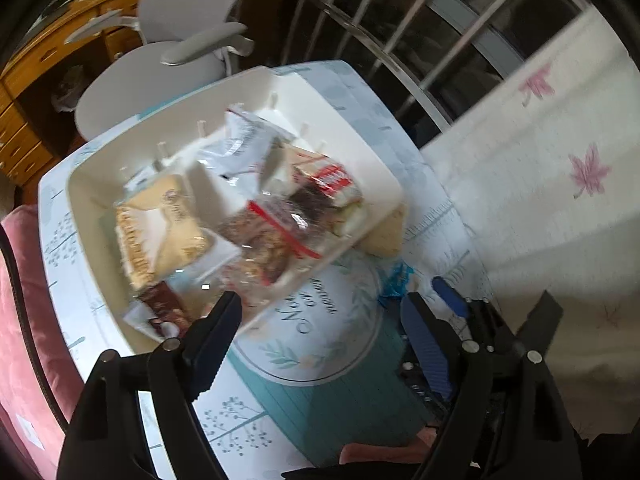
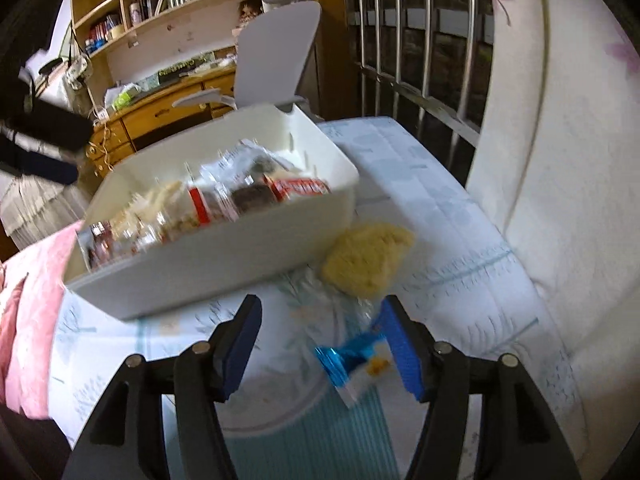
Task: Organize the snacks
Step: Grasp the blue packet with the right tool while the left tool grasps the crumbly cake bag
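Note:
A white bin (image 1: pixel 96 184) (image 2: pixel 224 276) stands on the patterned table mat (image 1: pixel 320 360), filled with several wrapped snacks: a beige packet (image 1: pixel 160 224), a clear bag with a red strip (image 1: pixel 276 232) and a silver pouch (image 1: pixel 240 144). A pale yellow snack block (image 2: pixel 368 260) (image 1: pixel 386 234) lies on the mat against the bin's near corner. A small blue foil packet (image 2: pixel 352 360) (image 1: pixel 394 284) sits between the fingers of my right gripper (image 2: pixel 320 306), close to the right pad and not pinched; the jaws stand apart. My left gripper (image 1: pixel 322 302) hangs open over the mat by the bin's edge, with nothing in it.
A grey office chair (image 1: pixel 160 60) (image 2: pixel 276 52) stands behind the table, and a wooden desk with bookshelves (image 2: pixel 160 40) behind that. Window bars (image 2: pixel 420 40) and a white curtain with pink leaves (image 1: pixel 540 160) close off the right. A pink cushion (image 1: pixel 24 300) borders the left.

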Available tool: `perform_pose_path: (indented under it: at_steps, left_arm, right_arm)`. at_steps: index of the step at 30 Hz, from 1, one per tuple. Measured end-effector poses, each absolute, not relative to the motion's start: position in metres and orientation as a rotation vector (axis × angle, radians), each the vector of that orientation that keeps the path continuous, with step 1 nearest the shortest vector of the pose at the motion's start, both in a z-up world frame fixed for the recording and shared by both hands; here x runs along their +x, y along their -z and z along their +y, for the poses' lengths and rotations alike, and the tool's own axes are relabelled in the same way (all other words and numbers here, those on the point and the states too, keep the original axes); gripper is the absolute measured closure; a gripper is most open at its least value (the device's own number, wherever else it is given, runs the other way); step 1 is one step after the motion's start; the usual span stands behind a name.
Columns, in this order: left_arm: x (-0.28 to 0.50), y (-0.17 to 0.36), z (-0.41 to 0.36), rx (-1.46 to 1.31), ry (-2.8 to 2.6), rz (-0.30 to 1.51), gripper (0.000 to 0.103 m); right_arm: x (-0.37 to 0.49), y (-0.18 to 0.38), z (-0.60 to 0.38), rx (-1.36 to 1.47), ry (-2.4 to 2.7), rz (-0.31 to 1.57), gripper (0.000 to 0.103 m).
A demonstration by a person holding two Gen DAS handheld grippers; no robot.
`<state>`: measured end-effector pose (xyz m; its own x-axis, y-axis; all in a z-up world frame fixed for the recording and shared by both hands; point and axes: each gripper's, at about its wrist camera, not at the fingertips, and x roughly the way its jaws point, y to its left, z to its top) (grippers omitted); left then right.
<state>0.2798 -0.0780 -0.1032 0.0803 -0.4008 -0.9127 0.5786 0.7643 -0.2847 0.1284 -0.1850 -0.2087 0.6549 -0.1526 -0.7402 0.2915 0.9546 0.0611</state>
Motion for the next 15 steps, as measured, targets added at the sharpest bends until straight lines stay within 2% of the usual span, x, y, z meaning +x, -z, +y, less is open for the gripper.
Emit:
perform_pose_path:
  at_steps: [6,10,15]
  left_arm:
    - [0.265,0.114,-0.117,0.246,0.774,1.332,0.020]
    - [0.260,0.124,-0.140,0.266,0.781,1.363,0.016]
    - [0.255,0.145,-0.170,0.277,0.775,1.431,0.012]
  right_arm:
    - [0.118,0.229,-0.190,0.101,0.250,0.851,0.039]
    - [0.114,0.239,-0.194,0.064,0.230,0.876,0.033]
    - [0.113,0.251,-0.203,0.013,0.182,0.897,0.032]
